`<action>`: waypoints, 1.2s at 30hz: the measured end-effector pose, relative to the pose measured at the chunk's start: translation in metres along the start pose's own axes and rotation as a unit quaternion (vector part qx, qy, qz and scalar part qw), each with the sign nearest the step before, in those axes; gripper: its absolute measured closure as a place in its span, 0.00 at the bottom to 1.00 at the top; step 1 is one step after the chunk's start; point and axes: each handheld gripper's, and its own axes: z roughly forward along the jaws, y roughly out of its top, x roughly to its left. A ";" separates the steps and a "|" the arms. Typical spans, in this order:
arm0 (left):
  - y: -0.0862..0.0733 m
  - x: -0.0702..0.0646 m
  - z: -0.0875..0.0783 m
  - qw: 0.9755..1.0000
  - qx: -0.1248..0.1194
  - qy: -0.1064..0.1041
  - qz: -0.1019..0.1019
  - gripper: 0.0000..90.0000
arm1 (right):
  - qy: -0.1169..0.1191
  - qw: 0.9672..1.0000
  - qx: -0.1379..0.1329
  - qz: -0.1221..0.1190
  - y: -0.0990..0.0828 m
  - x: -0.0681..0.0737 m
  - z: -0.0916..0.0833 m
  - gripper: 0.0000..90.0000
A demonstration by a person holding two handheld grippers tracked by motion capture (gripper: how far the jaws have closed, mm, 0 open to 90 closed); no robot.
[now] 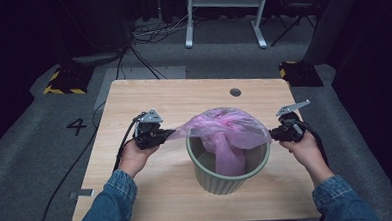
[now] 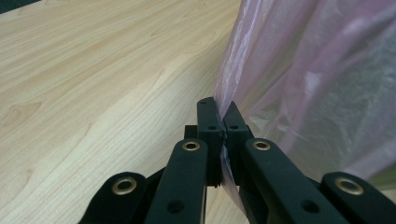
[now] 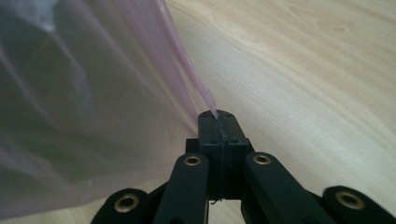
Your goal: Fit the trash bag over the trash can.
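The left tongs (image 1: 171, 133) are clamped on the edge of a thin pink plastic bag (image 1: 224, 127); in the left gripper view the film (image 2: 308, 84) runs down between the two black jaws, which are pressed together on it. The right tongs (image 1: 271, 133) pinch the opposite edge of the same bag, and in the right gripper view the pink film (image 3: 93, 93) tapers to a point that disappears into the closed jaws.

Between the two pairs of tongs the bag is stretched wide over a pale green ribbed bin (image 1: 227, 176), which stands upright on the wooden bench (image 1: 148, 97). The middle of the bag sags down into the bin's mouth, while its upper part billows just above the rim. The bin's left rim lies just beside the left tongs' tip, and its right rim almost meets the right tongs' tip; whether either pair touches the rim cannot be told.

Both tongs point inward toward each other at about rim height, each held by a hand with a denim sleeve behind it. A black cable (image 1: 120, 149) trails from the left tongs across the bench toward its left edge. Beyond the bag, away from both tongs, a small round grommet hole (image 1: 235, 92) sits in the bench top.
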 end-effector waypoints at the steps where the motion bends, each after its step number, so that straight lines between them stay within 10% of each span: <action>1: -0.002 0.000 -0.001 1.000 0.000 -0.001 0.002 0.99 | 0.003 1.000 -0.002 0.000 -0.003 0.000 0.000 1.00; 15: -0.026 -0.004 0.006 1.000 0.004 -0.015 -0.014 0.99 | 0.023 1.000 -0.005 0.019 -0.044 0.001 0.010 1.00; 18: -0.029 -0.003 -0.001 1.000 -0.007 -0.011 -0.023 0.83 | 0.007 1.000 -0.020 0.015 -0.048 0.002 0.007 0.86; 22: -0.032 -0.002 -0.020 0.999 -0.027 -0.007 -0.041 0.50 | -0.041 0.997 -0.071 -0.008 -0.050 0.005 -0.017 0.62; 31: -0.037 -0.010 -0.073 0.993 -0.111 -0.012 -0.030 0.40 | -0.078 0.987 -0.134 -0.049 -0.053 0.023 -0.072 0.52; 36: -0.039 -0.013 -0.082 0.994 -0.105 -0.016 -0.024 0.40 | -0.062 0.984 -0.140 -0.092 -0.051 0.047 -0.084 0.47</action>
